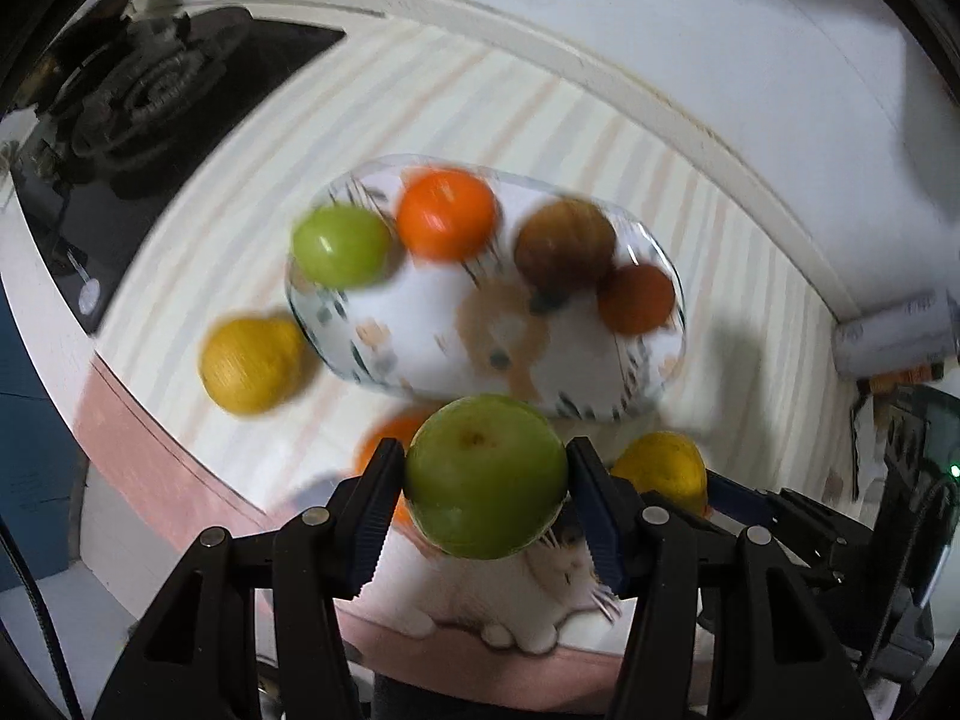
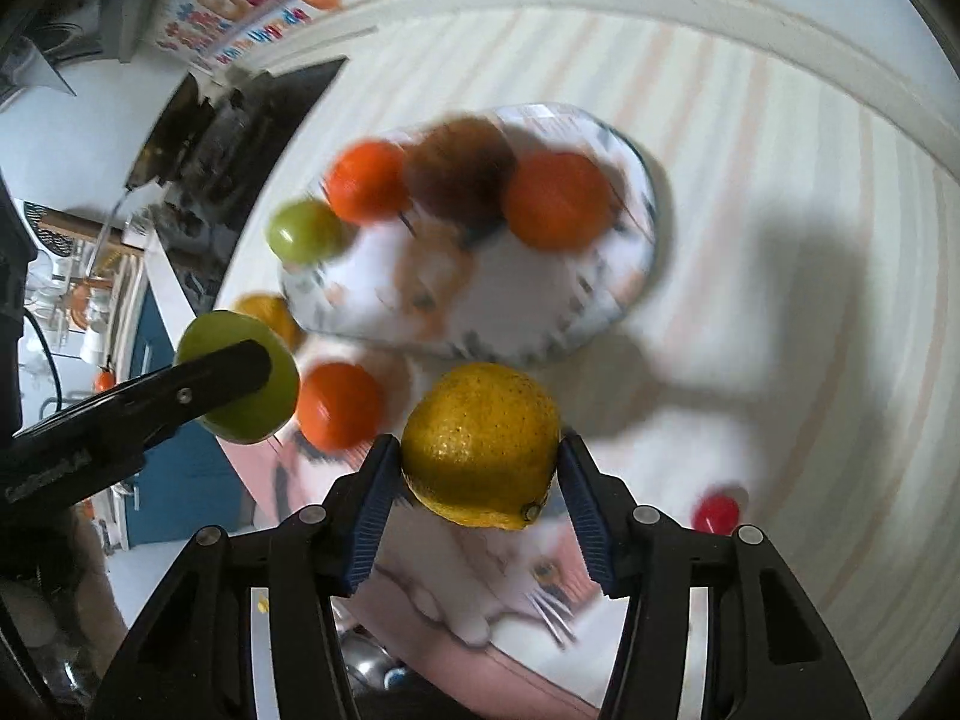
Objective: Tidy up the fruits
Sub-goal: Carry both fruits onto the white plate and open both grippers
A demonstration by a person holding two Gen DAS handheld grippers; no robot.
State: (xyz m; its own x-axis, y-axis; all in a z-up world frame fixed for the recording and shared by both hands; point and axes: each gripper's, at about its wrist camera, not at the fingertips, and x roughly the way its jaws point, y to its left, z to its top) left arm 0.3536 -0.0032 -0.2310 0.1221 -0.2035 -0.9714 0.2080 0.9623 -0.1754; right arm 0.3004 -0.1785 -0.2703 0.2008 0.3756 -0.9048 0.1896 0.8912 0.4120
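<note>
I am holding a round green apple (image 1: 486, 476) clamped across its middle in my left gripper (image 1: 485, 483) and a firm, pebbly yellow lemon (image 2: 480, 445) likewise in my right gripper (image 2: 480, 468), both light, rigid, slightly slick, hovering near the patterned oval tray (image 1: 600, 384).

A home kitchen: a black gas hob (image 1: 120, 120) with a ringed burner is set into the desk (image 1: 690, 192), whose striped cloth carries a cat print. Fruit sits on a patterned plate (image 1: 600, 384). A bright fruit sticker (image 2: 240, 6) decorates the white wall, blue cupboard doors (image 2: 180, 480) stand below, and cluttered shelves (image 2: 72, 276) show at the far left.
</note>
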